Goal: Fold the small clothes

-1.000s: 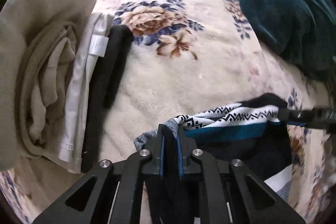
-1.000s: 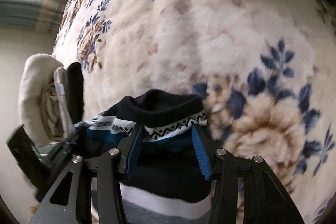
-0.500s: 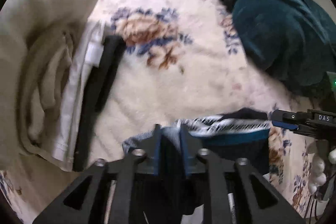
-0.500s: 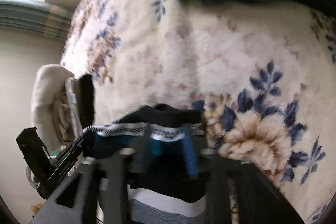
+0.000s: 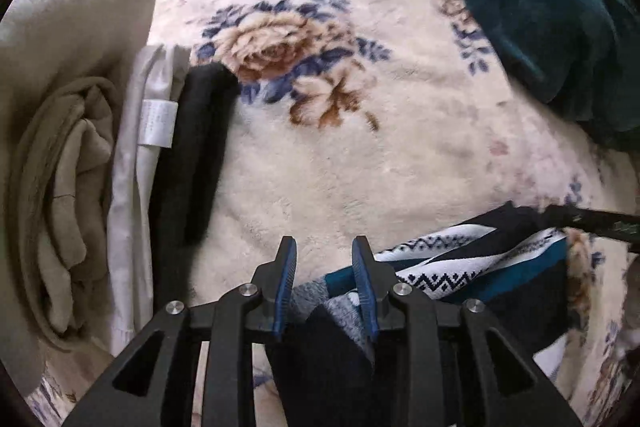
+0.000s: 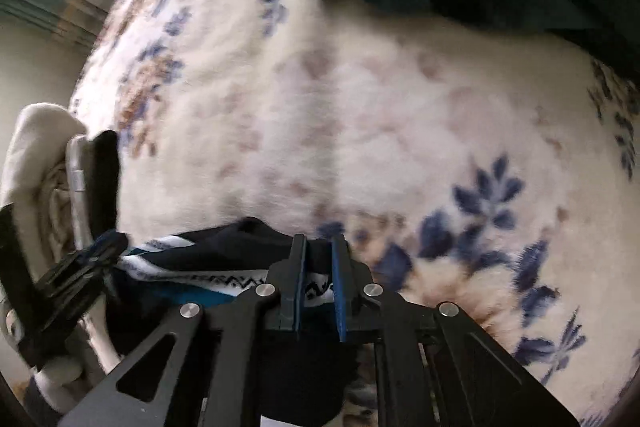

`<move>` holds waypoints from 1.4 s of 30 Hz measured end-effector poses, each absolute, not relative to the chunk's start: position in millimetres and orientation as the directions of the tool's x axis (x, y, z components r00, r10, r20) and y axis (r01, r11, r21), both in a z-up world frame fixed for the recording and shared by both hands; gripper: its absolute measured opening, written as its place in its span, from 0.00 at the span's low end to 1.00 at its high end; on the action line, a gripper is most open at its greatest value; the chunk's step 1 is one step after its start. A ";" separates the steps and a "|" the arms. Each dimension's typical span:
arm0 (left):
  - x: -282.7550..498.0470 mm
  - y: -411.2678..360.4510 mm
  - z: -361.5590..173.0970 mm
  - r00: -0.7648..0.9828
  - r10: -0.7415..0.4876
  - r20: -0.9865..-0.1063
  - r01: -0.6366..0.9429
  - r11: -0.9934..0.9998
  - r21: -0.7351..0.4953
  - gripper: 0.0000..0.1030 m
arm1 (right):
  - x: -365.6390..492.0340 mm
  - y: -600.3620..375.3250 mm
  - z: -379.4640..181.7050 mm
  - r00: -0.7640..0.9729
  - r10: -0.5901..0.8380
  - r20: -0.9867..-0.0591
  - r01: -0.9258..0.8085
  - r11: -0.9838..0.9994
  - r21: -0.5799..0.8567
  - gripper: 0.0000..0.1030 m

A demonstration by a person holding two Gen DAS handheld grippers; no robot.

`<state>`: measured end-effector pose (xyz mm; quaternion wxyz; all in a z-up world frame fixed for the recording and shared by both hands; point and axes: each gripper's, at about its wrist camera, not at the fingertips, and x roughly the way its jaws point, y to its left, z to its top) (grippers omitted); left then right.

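Floral blanket [image 5: 360,167]; patterned garment [image 5: 460,271] lower part hidden behind tongs [image 5: 325,259]

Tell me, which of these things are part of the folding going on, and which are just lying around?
In the job:
patterned knit garment
left gripper, open
right gripper, pinching the garment

Lying about:
stack of folded clothes
teal blanket
floral blanket underneath

The matte black two-finger left gripper [image 5: 325,259] has angular linkage arms with triangular cut-outs, round silver screw heads at the joints, and blue rubber finger pads [image 5: 286,287]. The matching matte black right gripper [image 6: 319,259] shows identical silver screws and blue pads [image 6: 338,291].
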<state>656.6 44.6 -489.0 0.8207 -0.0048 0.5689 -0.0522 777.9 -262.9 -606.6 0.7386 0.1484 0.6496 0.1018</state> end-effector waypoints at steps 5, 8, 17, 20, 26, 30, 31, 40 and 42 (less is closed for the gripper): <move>657.4 37.5 -491.4 0.291 -0.136 -0.947 0.126 0.987 -0.103 0.26 | 772.3 -265.2 -599.7 0.164 0.406 -0.899 0.024 0.909 0.415 0.12; 659.7 33.5 -501.1 0.252 -0.105 -0.962 0.127 0.989 -0.075 0.26 | 772.6 -270.3 -593.7 0.172 0.457 -0.873 0.051 0.881 0.471 0.13; 660.8 40.4 -495.4 0.345 -0.029 -0.938 0.123 0.992 0.014 0.00 | 771.8 -268.6 -586.4 0.135 0.489 -0.862 0.019 0.868 0.496 0.30; 656.0 47.5 -480.8 0.335 -0.121 -0.935 0.082 0.992 -0.099 0.02 | 767.4 -266.0 -584.4 0.149 0.469 -0.870 0.014 0.879 0.476 0.29; 624.4 53.0 -465.7 0.320 -0.167 -0.933 -0.011 0.984 -0.180 0.05 | 751.9 -280.0 -573.6 0.181 0.513 -0.839 0.054 0.846 0.530 0.39; 621.6 42.2 -493.8 0.248 -0.053 -0.967 0.019 0.999 -0.050 0.08 | 742.1 -282.7 -574.4 0.160 0.520 -0.839 0.069 0.842 0.535 0.44; 622.4 44.3 -500.3 0.245 -0.045 -0.969 0.017 0.999 -0.042 0.07 | 740.5 -281.3 -576.7 0.149 0.517 -0.843 0.065 0.845 0.531 0.44; 627.5 71.9 -500.2 0.314 0.031 -0.949 0.017 0.999 0.038 0.01 | 724.3 -266.0 -608.0 0.046 0.492 -0.870 0.071 0.867 0.494 0.44; 626.5 71.9 -499.0 0.279 -0.031 -0.960 0.031 0.999 -0.023 0.02 | 722.0 -264.3 -612.4 0.051 0.465 -0.884 0.066 0.881 0.468 0.40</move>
